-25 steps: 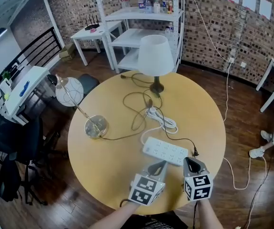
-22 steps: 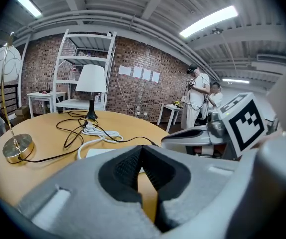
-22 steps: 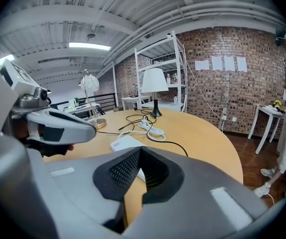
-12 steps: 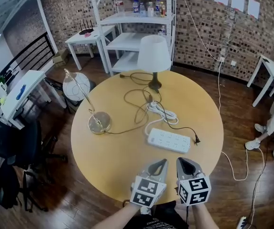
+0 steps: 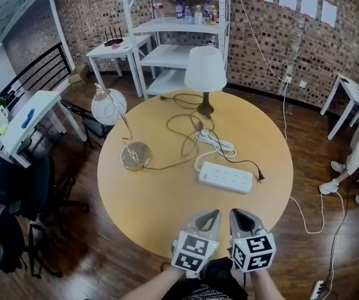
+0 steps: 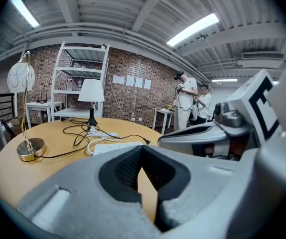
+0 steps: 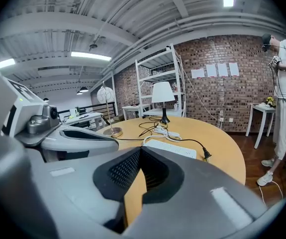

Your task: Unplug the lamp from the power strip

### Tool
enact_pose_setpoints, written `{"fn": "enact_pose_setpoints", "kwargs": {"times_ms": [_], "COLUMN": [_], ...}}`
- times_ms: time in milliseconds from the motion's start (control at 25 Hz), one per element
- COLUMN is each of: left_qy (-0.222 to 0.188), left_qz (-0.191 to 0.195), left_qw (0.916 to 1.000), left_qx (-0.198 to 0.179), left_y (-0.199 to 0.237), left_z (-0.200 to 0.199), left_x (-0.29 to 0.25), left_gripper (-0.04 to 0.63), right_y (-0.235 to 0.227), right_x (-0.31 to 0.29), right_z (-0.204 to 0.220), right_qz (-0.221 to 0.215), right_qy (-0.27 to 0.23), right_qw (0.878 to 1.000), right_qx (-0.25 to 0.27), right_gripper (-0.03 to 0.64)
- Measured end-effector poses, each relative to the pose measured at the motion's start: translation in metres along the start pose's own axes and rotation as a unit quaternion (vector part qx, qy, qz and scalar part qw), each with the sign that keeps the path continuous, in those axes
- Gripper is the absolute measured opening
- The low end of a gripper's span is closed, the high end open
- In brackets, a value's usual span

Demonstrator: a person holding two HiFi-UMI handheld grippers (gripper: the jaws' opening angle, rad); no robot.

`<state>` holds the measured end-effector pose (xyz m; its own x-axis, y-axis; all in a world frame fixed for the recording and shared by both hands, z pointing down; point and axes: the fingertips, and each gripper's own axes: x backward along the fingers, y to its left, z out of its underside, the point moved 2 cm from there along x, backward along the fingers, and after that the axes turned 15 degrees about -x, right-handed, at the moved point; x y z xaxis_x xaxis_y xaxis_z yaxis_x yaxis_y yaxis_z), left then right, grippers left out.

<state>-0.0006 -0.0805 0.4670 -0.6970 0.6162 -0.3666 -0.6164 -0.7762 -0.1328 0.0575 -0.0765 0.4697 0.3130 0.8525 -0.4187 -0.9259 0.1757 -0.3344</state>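
Observation:
A white power strip (image 5: pixel 226 177) lies flat on the round wooden table (image 5: pixel 148 211). Just right of it a black plug (image 5: pixel 261 178) lies loose on the tabletop, outside any socket. Its black cord runs back toward the white-shaded lamp (image 5: pixel 205 70) at the far edge. My left gripper (image 5: pixel 206 220) and right gripper (image 5: pixel 240 219) hang side by side over the table's near edge, both shut with nothing between the fingers. The strip (image 7: pixel 170 148) and plug (image 7: pixel 206 155) sit well ahead of the right gripper (image 7: pixel 140 149). The left gripper (image 6: pixel 142 148) also faces the strip (image 6: pixel 118 146).
A gold lamp with a globe shade (image 5: pixel 108 107) stands on its round base (image 5: pixel 135 155) at the table's left, its thin cord crossing the middle. The strip's white cord lies coiled (image 5: pixel 215 145). White shelving (image 5: pixel 179 24) stands behind. People stand to the right (image 7: pixel 284 83).
Both grippers have drawn back from beside the strip and plug to the table's near edge. The plug has stayed loose on the table.

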Motion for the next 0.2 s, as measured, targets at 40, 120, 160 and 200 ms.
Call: {"fn": "enact_pose_setpoints", "kwargs": {"times_ms": [40, 120, 160, 200], "left_qy": [0.0, 0.0, 0.0, 0.0], "left_qz": [0.0, -0.002, -0.003, -0.004], "left_qw": [1.0, 0.9999, 0.9998, 0.9997], "left_qx": [-0.005, -0.015, -0.019, -0.023], "left_y": [-0.0014, -0.0037, -0.0046, -0.0055], "left_z": [0.0006, 0.0031, 0.0048, 0.0066], "left_x": [0.0028, 0.0076, 0.0094, 0.0112], "left_gripper": [-0.003, -0.003, -0.005, -0.005], "right_y": [0.0025, 0.0066, 0.0083, 0.0099], "right_x": [0.0014, 0.0033, 0.0037, 0.0041], "right_z": [0.0016, 0.0055, 0.0075, 0.0096], "right_qz": [-0.001, -0.002, -0.003, -0.004], "right_qy": [0.0, 0.0, 0.0, 0.001], "right_qw": [1.0, 1.0, 1.0, 1.0], "right_qx": [0.0, 0.0, 0.0, 0.0], "right_gripper": [0.002, 0.002, 0.002, 0.002]}}
